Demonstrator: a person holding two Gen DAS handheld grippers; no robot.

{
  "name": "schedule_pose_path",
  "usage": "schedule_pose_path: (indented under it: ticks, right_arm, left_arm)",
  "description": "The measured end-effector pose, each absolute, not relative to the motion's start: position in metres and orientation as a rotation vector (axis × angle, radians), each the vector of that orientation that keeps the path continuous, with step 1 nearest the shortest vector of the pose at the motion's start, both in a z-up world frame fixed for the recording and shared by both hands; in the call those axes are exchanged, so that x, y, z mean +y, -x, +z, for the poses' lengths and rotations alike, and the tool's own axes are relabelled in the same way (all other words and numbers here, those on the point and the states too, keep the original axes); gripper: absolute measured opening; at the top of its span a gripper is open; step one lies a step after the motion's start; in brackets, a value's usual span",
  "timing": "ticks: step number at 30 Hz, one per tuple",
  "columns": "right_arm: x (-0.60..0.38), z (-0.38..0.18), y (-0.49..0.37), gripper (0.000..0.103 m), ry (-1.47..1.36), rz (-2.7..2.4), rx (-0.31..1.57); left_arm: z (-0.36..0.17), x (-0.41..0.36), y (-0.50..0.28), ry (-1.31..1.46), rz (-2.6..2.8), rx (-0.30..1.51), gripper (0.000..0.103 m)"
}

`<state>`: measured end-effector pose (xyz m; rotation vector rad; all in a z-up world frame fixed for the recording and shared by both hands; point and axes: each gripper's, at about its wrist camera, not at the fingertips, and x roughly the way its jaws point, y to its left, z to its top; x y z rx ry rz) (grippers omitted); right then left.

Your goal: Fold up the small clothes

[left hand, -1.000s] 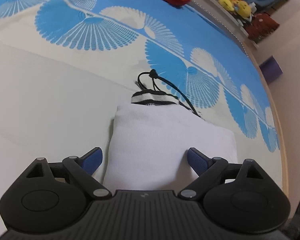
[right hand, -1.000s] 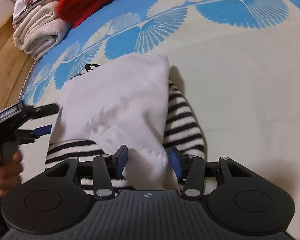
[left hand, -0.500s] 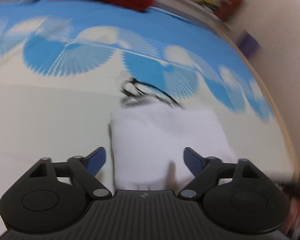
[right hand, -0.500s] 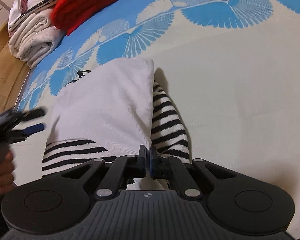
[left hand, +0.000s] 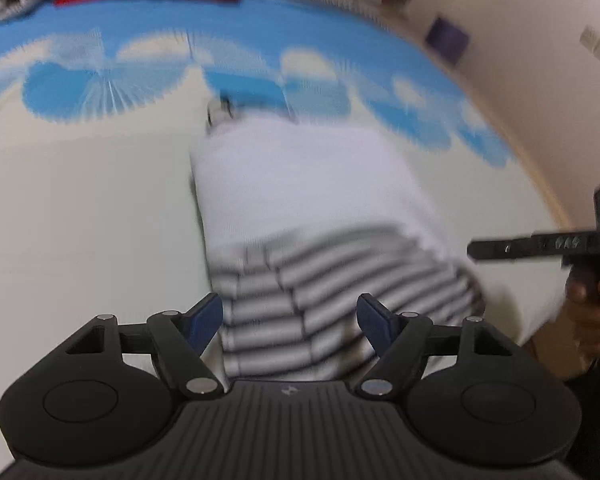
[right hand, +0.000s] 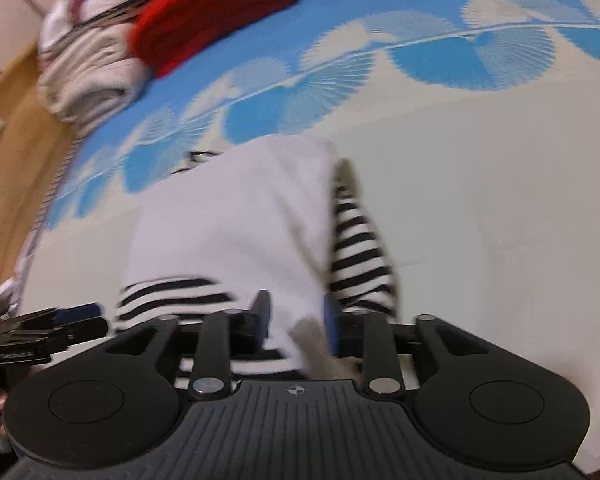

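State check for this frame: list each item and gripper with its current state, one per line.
white garment: folded, lying flat on the bedspread.
striped garment: partly under the white one.
left gripper: open, empty.
right gripper: jaws just opening, white cloth between them.
red knit: folded, stacked.

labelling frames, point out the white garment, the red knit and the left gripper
white garment [right hand: 236,216]: right wrist view, its plain white panel
red knit [right hand: 216,12]: right wrist view, its folded top
left gripper [left hand: 290,318]: left wrist view, between its fingertips
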<state>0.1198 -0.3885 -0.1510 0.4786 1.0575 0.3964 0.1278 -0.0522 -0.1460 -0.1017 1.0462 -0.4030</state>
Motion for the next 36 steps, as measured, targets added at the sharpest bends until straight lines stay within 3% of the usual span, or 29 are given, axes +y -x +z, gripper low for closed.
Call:
schedule_pose_path:
  ticks: [2,3,5,11,13,14,16,18,21,31,34,36]
  right_arm:
    - [-0.377,-0.165,-0.118,0.048,-0.400,0.404,1.139]
    - [-0.371,-0.173,-0.117,0.037,-0.338,0.405,1.179]
    - [-0.370,-0.182,-0.115,0.003,-0.313,0.412,1.205]
    - [-0.397,-0.178,-0.114,0.003,-0.406,0.383,1.188]
    - [-0.392,-0.176,-0.113,0.004,-0.363,0.411,1.194]
    - [-0.391,-0.173,-0.114,0.011,-0.359,0.403,1.193]
    - [-0.395,-0.163,-0.117,0.036,-0.384,0.368,1.143]
    - [-0.404,-0.151,-0.121,0.067,-0.448,0.345,1.043]
    - [-0.411,-0.154,-0.133,0.079,-0.582,0.313,1.002]
    - [-0.382,-0.211,-0.169,0.081,-0.622,0.283,1.161]
    - [-0.377,-0.210,-0.168,0.073,-0.610,0.298,1.143]
    - [-0.374,-0.212,-0.167,0.058,-0.621,0.303,1.131]
  left_arm:
    - [-0.172,-0.062,-0.125,0.023,-0.371,1.126,0.085]
    - [-0.179,-0.060,-0.124,0.043,-0.371,1.124,0.085]
    - [-0.183,-0.052,-0.125,0.107,-0.374,1.128,0.084]
    - [-0.173,-0.055,-0.124,0.042,-0.407,1.157,0.085]
    - [-0.168,-0.049,-0.139,0.094,-0.423,1.177,0.085]
    - [-0.164,-0.043,-0.146,0.136,-0.423,1.164,0.085]
    - [-0.155,-0.027,-0.160,0.227,-0.392,1.121,0.086]
    - [-0.153,-0.012,-0.173,0.315,-0.352,1.099,0.086]
    - [-0.164,0.008,-0.195,0.477,-0.313,1.104,0.086]
    - [-0.222,0.018,-0.230,0.825,-0.378,1.122,0.093]
    - [-0.230,0.008,-0.233,0.862,-0.418,1.087,0.090]
    - [-0.226,-0.005,-0.235,0.827,-0.399,1.078,0.085]
